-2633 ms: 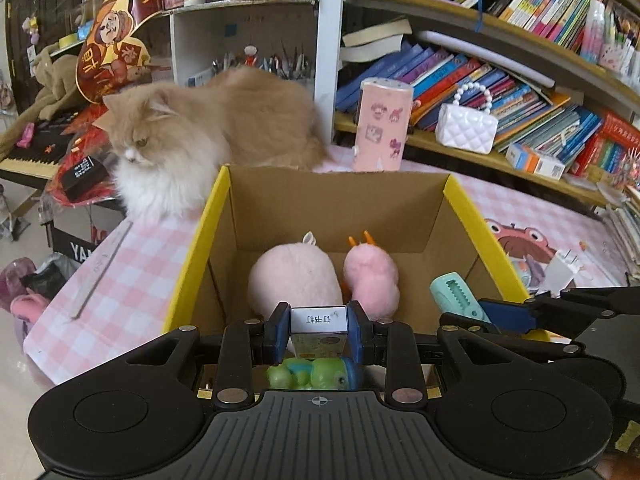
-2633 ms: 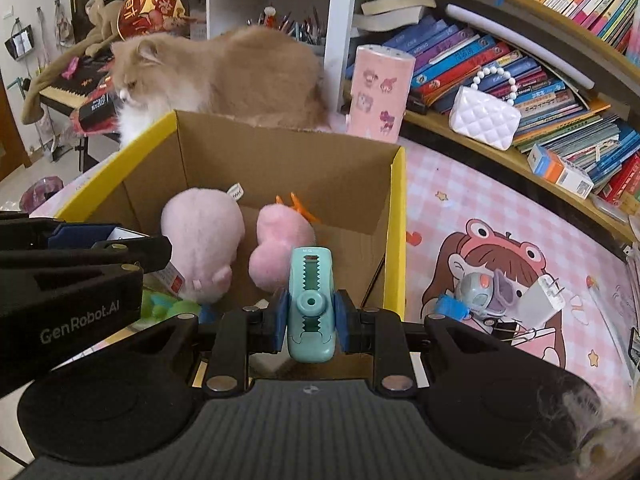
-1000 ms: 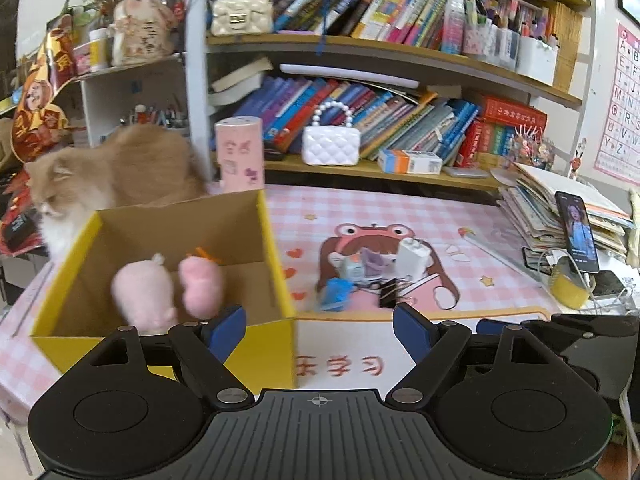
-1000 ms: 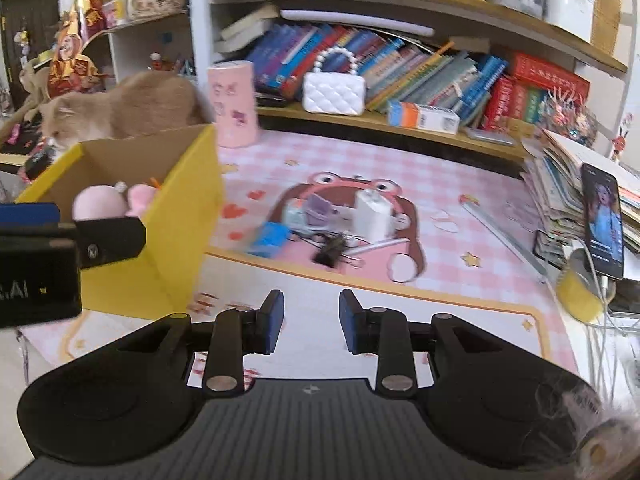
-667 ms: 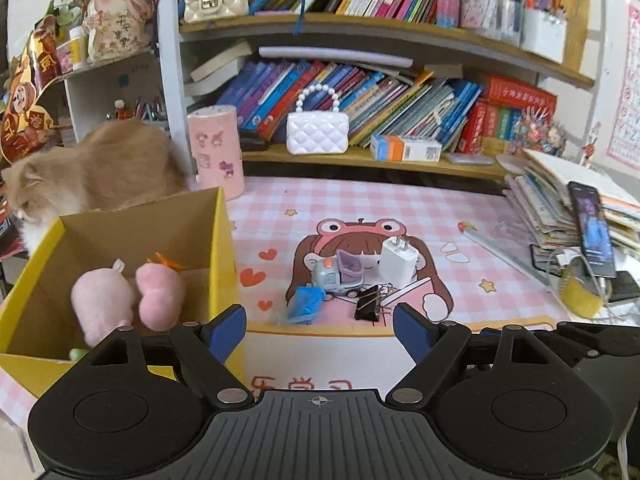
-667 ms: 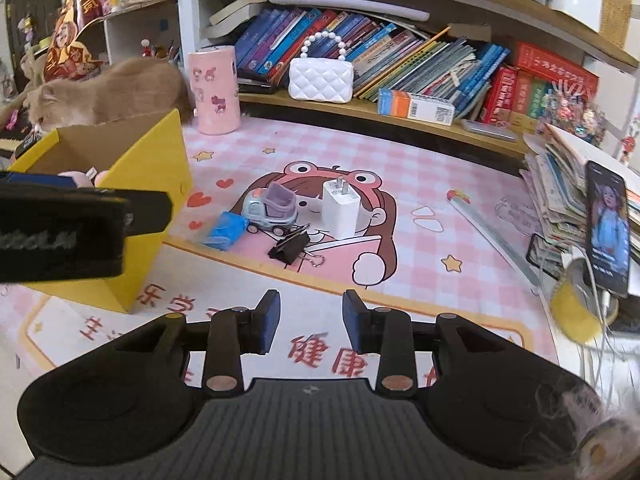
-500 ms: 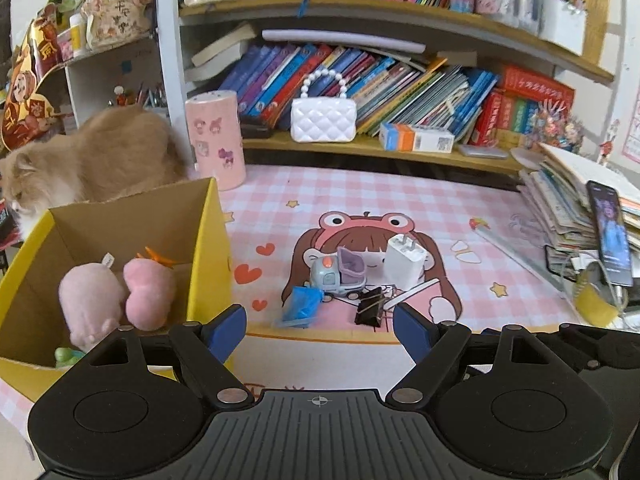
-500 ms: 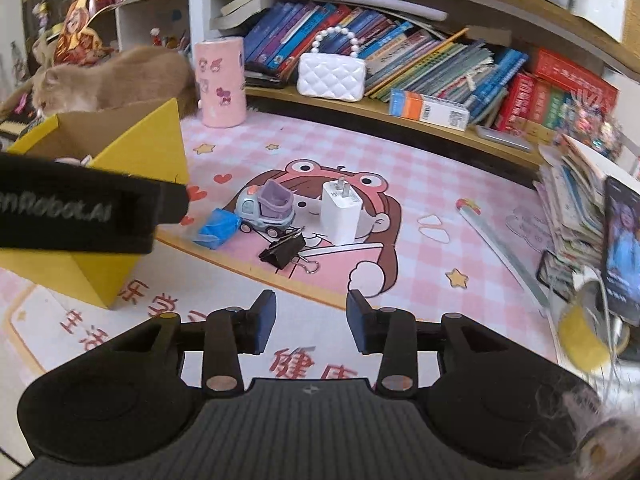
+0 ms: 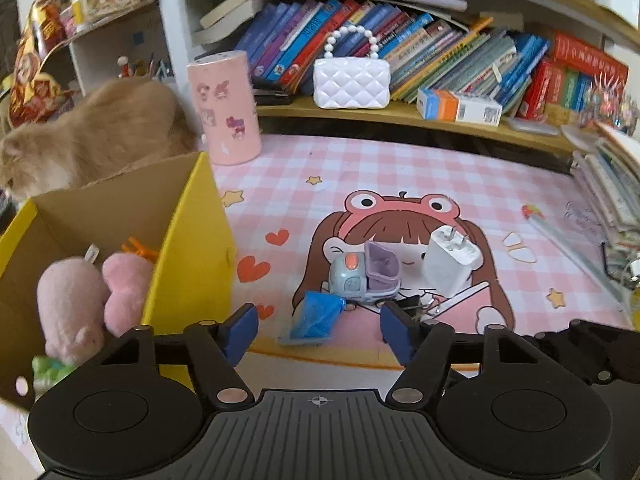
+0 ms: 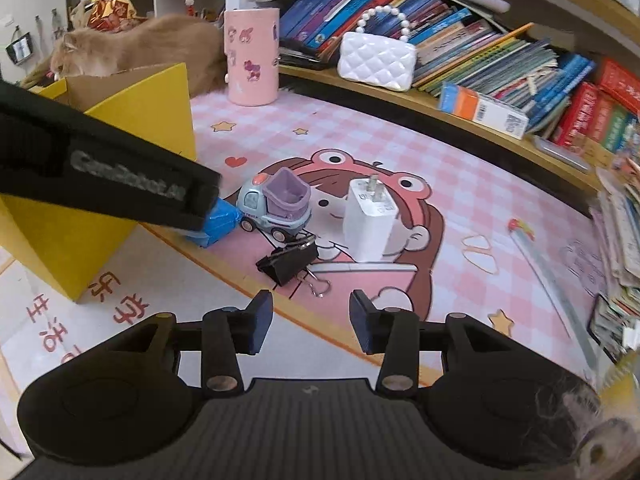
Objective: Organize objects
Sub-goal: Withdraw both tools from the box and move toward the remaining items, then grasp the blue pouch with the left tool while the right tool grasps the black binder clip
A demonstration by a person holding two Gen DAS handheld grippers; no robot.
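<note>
A blue packet (image 9: 316, 316) lies on the pink mat between the fingers of my left gripper (image 9: 317, 332). Its jaws are closing, and the pads stand clear of the packet. Just beyond are a toy truck (image 9: 364, 276) and a white charger (image 9: 450, 260). My right gripper (image 10: 311, 320) hovers low in front of a black binder clip (image 10: 288, 264). Its jaws are opening with nothing between them. The yellow cardboard box (image 9: 192, 240) at the left holds two pink plush toys (image 9: 72, 300) and a green toy (image 9: 48, 368).
A ginger cat (image 9: 92, 136) sits behind the box, next to a pink canister (image 9: 226, 108). A white purse (image 9: 351, 82) rests on the low bookshelf at the back. A ruler (image 9: 572, 248) and stacked books (image 9: 612, 184) line the mat's right side.
Both grippers let go of their items over the box, then swung right and sank toward the things on the mat. The left jaws have narrowed and the right jaws have widened.
</note>
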